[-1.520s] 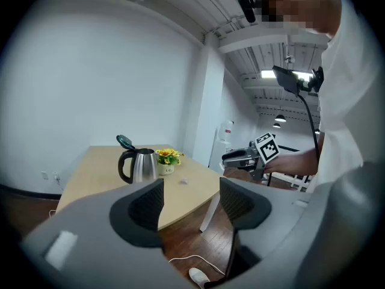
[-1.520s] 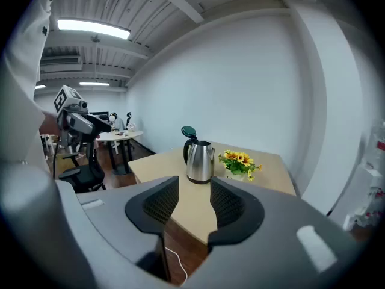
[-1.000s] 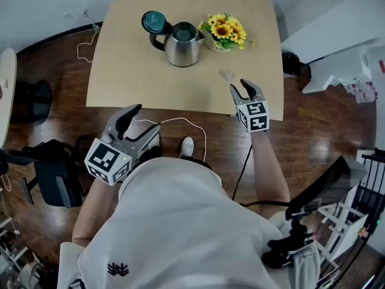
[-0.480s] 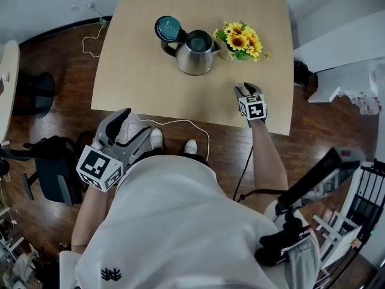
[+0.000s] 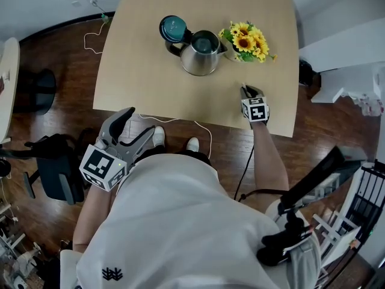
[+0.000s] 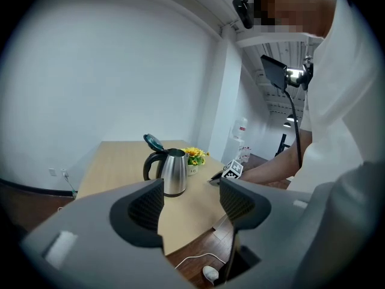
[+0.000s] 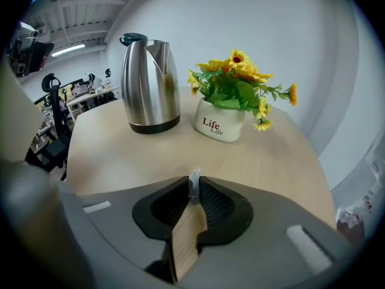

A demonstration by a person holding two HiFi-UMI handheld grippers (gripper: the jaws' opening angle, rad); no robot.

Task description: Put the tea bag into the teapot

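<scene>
The steel teapot (image 5: 201, 53) stands on the wooden table (image 5: 144, 71) with its dark lid (image 5: 174, 27) flipped open. It also shows in the left gripper view (image 6: 174, 172) and the right gripper view (image 7: 149, 86). My right gripper (image 5: 246, 90) rests low over the table's near right part, in front of the teapot. Its jaws are shut (image 7: 194, 188) on the tea bag (image 7: 194, 181), of which a small white corner sticks up between the pads. In the head view the tea bag is hidden. My left gripper (image 5: 139, 122) hangs open off the table's near edge, empty (image 6: 191, 200).
A white pot of sunflowers (image 5: 246, 40) stands right of the teapot, close to my right gripper (image 7: 219, 124). A white cable (image 5: 174, 122) lies on the floor by the table's near edge. A black chair (image 5: 54, 167) is at the left.
My right gripper moved forward over the table to the tea bag, and its jaws went from wide open to shut on it. The left gripper stayed about where it was.
</scene>
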